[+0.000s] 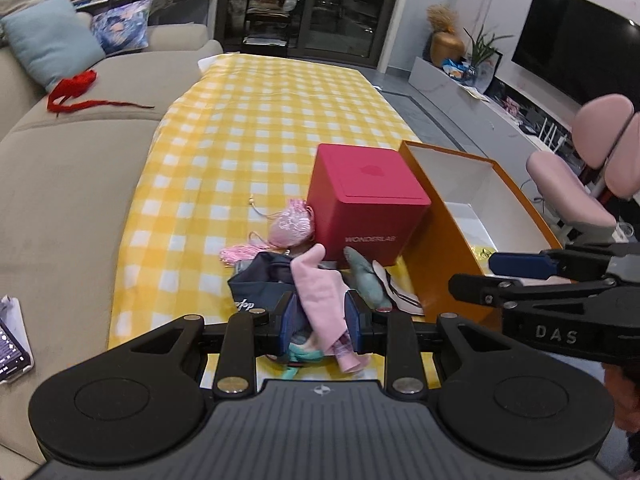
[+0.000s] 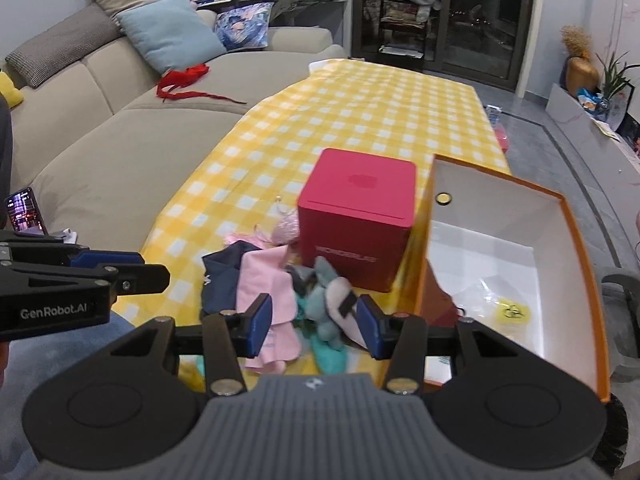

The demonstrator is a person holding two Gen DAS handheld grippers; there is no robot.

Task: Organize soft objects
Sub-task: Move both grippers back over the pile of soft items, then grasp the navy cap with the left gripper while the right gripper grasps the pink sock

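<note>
A pile of soft things lies at the near end of the yellow checked table: a pink cloth (image 1: pixel 324 300) (image 2: pixel 266 292), a navy garment (image 1: pixel 258 284) (image 2: pixel 222 276), a teal plush toy (image 1: pixel 366 276) (image 2: pixel 324 304) and a pink drawstring pouch (image 1: pixel 290 224) (image 2: pixel 286 229). My left gripper (image 1: pixel 320 320) is open, its pads on either side of the pink cloth. My right gripper (image 2: pixel 314 326) is open over the teal plush. An open orange box (image 2: pixel 580 264) (image 1: pixel 444 240) with a white inside stands right of the pile.
A closed red box (image 1: pixel 366 204) (image 2: pixel 358 216) stands just behind the pile. A beige sofa (image 2: pixel 120 128) with cushions and a red ribbon (image 2: pixel 182 80) runs along the left. A phone (image 2: pixel 24 208) lies on the sofa. A pink chair (image 1: pixel 580 184) stands at the right.
</note>
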